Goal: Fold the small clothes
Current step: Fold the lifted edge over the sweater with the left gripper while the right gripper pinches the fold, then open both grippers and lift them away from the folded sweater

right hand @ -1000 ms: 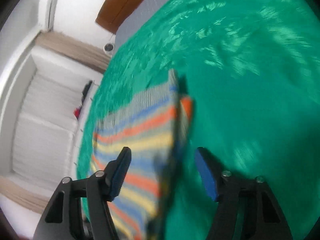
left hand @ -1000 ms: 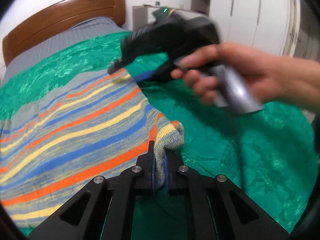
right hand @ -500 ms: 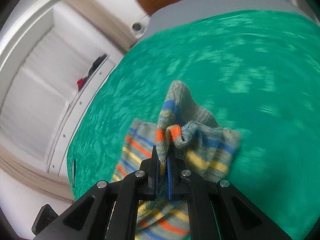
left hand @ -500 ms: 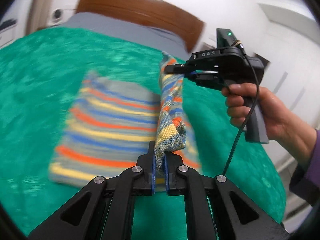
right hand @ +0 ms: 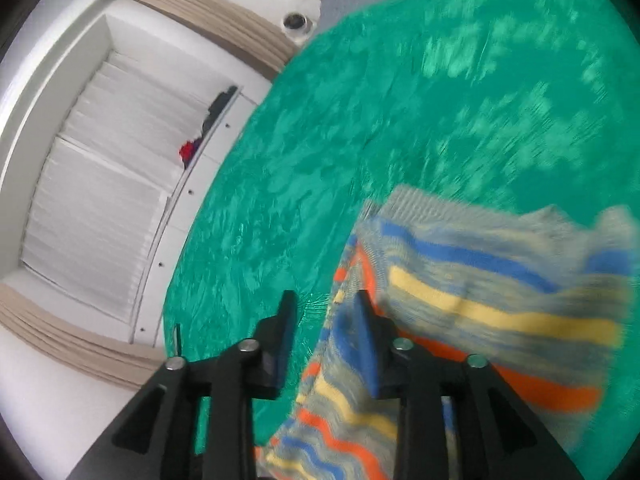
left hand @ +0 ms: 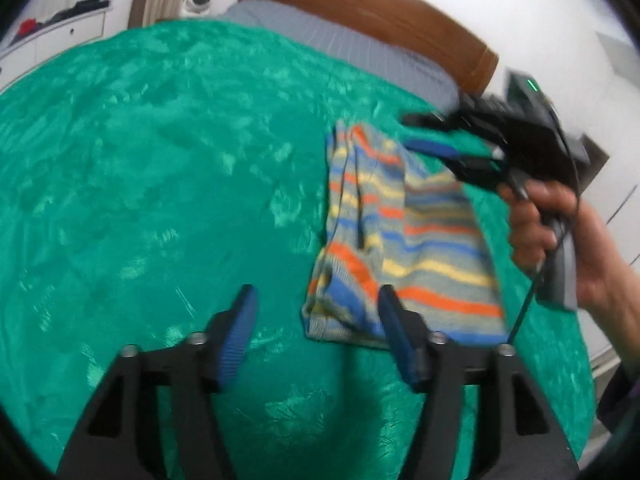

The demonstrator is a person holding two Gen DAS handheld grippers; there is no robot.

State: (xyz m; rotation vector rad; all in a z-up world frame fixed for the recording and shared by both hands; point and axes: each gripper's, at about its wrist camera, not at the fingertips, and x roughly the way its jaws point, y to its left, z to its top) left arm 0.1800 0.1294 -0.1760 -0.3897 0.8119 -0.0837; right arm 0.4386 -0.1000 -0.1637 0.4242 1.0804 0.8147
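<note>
A small striped knit garment (left hand: 404,240), grey with orange, blue and yellow bands, lies folded over itself on the green bedspread (left hand: 160,180). My left gripper (left hand: 316,320) is open and empty, its right finger at the garment's near edge. My right gripper (left hand: 416,132) shows in the left wrist view at the garment's far end, open, held by a hand. In the right wrist view the right gripper (right hand: 324,332) is open over the garment's (right hand: 480,304) left edge, holding nothing.
A wooden headboard (left hand: 360,4) and a grey striped pillow area (left hand: 340,40) are at the far end of the bed. White drawers with clothes on top (right hand: 152,208) stand left of the bed. The bed edge runs at the right (left hand: 576,360).
Both grippers were shut on the garment's edge and carried it across. Both have opened and let go, and the garment now lies folded on the bedspread.
</note>
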